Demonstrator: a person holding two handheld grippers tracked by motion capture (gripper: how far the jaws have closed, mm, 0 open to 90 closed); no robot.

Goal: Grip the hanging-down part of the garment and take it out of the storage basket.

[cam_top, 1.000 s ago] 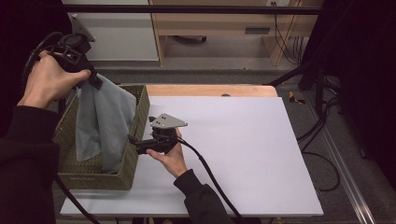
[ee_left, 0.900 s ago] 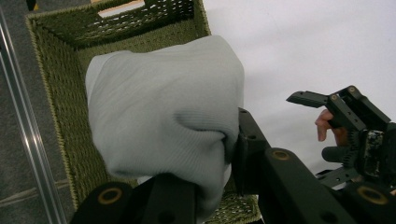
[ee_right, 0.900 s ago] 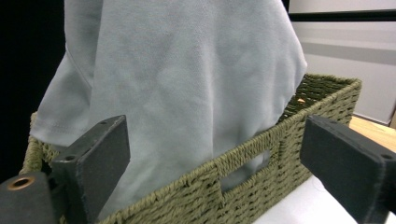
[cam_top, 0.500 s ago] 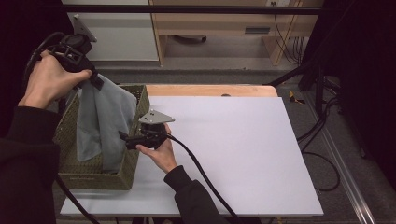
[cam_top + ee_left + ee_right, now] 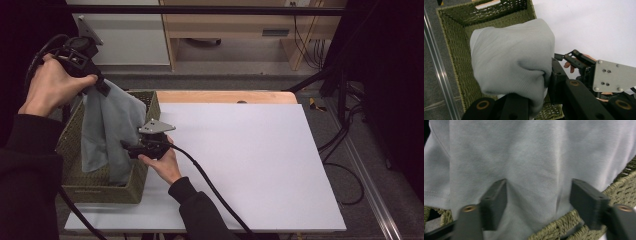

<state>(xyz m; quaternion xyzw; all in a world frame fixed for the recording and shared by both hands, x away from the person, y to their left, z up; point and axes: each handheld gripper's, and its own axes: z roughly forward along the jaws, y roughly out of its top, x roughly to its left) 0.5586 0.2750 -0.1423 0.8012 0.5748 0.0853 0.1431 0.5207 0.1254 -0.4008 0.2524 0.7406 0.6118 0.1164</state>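
White worktop (image 5: 240, 160), woven basket (image 5: 105, 190) at left: grey cloth (image 5: 107, 130) lifted half out, pinched in left gripper (image 5: 100, 87); right gripper (image 5: 127, 148) agape around its lower fold, not yet closed.

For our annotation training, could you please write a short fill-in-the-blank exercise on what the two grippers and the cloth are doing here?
1. The left gripper holds the grey cloth up above the woven ____.
2. The right gripper has its fingers ____, pressed against the hanging cloth.
3. The green basket stands at the table's ____ side in the high view.

Missing words: basket; open; left
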